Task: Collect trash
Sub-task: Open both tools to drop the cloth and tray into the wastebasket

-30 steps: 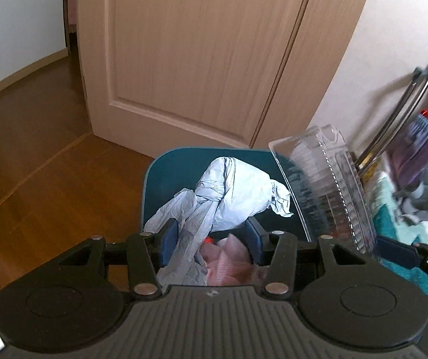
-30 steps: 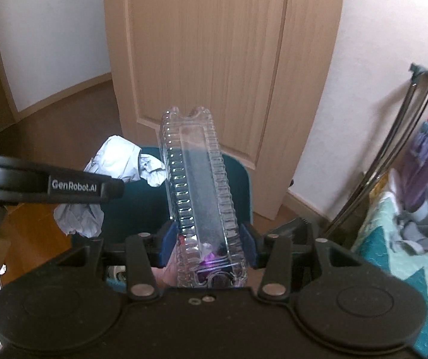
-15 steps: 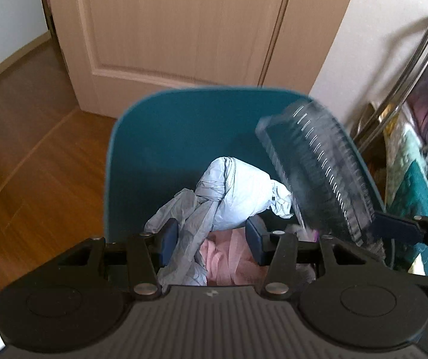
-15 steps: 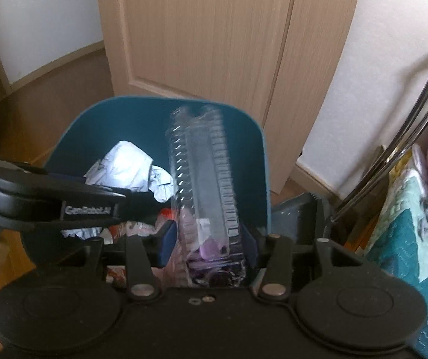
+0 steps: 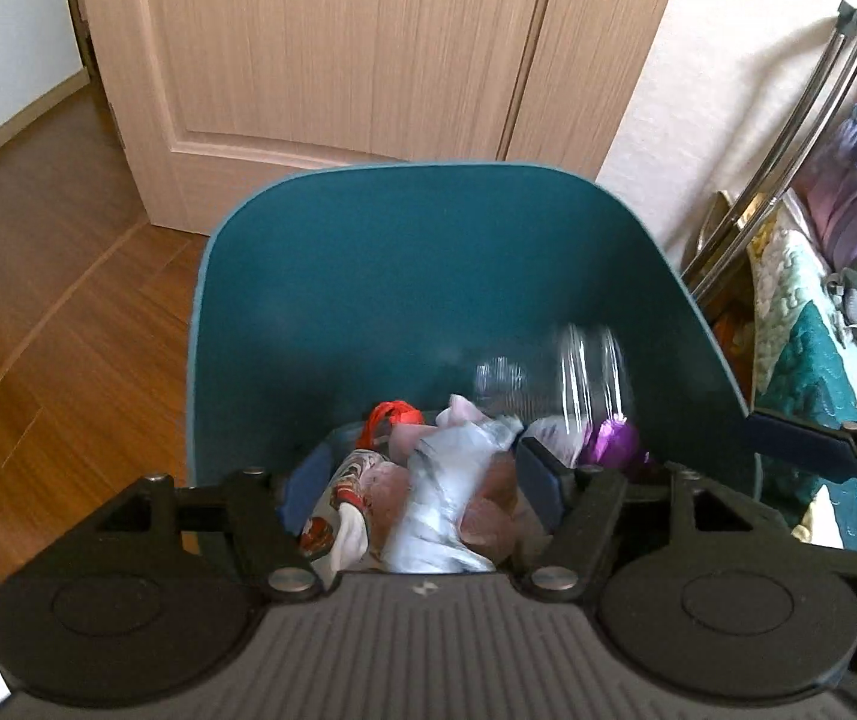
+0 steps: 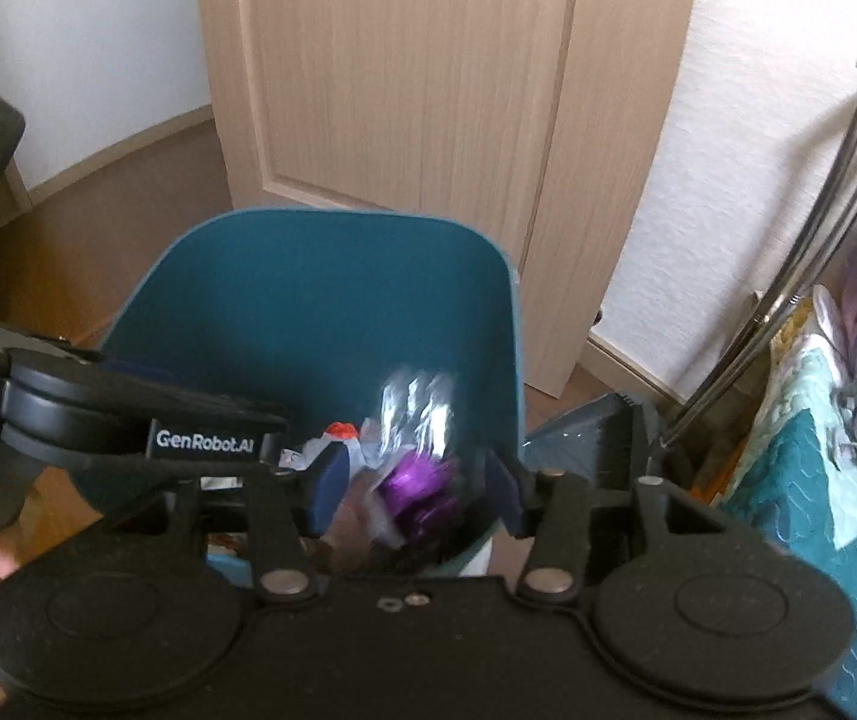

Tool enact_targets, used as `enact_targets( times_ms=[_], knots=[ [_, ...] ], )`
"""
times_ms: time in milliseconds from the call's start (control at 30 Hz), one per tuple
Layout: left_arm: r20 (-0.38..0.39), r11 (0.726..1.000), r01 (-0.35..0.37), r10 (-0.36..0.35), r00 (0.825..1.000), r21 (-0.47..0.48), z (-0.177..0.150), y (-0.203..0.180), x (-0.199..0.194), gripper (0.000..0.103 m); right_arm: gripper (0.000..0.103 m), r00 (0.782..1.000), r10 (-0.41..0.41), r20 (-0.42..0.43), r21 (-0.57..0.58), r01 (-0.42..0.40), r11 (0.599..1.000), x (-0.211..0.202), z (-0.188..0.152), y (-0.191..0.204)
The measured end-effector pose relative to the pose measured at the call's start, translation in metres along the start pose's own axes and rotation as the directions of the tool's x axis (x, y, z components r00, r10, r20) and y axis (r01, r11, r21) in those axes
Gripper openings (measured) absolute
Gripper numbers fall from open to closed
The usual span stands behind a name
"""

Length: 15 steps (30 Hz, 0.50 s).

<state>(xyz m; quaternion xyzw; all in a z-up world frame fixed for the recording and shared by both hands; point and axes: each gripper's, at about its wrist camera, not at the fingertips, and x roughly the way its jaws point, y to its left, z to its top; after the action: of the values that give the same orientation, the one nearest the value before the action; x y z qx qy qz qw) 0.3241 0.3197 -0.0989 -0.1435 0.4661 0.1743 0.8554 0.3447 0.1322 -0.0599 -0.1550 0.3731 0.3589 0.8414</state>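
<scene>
A teal trash bin (image 5: 428, 276) stands by the door and also shows in the right wrist view (image 6: 332, 312). My left gripper (image 5: 419, 480) is open over its mouth; a crumpled pale plastic bag (image 5: 446, 492), motion-blurred, drops between the fingers onto the trash inside. My right gripper (image 6: 413, 489) is open over the bin's right side; a clear ribbed plastic container (image 6: 419, 414) with a purple scrap (image 6: 422, 480), blurred, falls free of it. The container also shows in the left wrist view (image 5: 584, 384).
A wooden door (image 5: 338, 54) and white wall (image 6: 746, 138) stand behind the bin. Metal poles (image 5: 788, 150), a quilt (image 6: 818, 510) and hanging fabric crowd the right. Wood floor (image 5: 50, 312) lies to the left. A dustpan (image 6: 596, 438) sits right of the bin.
Both grippers have moved down over the bin and opened. The pale bag has left the left gripper and the clear container has left the right gripper; both are dropping into the bin.
</scene>
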Motion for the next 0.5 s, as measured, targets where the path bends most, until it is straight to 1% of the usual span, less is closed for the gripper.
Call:
enact_targets(
  times_ms=[133,300,500],
  knots=[
    [0.024,1.000,0.003,-0.003,1.000,0.016,-0.003,-0.002,-0.024,0.068,0.051,1.000,0.003,0.023,0.018,-0.004,1.000,-0.024,-0.002,-0.004],
    [0.058,0.999,0.015,-0.016,0.998,0.034,-0.007,-0.014,-0.056,0.068,0.051,0.998,-0.003,0.055,0.042,0.001,0.999,-0.057,-0.005,-0.009],
    [0.110,0.997,0.040,-0.048,0.993,0.071,-0.018,-0.030,-0.109,0.068,0.052,0.995,0.006,0.102,0.060,-0.012,0.998,-0.109,-0.012,-0.007]
  ],
)
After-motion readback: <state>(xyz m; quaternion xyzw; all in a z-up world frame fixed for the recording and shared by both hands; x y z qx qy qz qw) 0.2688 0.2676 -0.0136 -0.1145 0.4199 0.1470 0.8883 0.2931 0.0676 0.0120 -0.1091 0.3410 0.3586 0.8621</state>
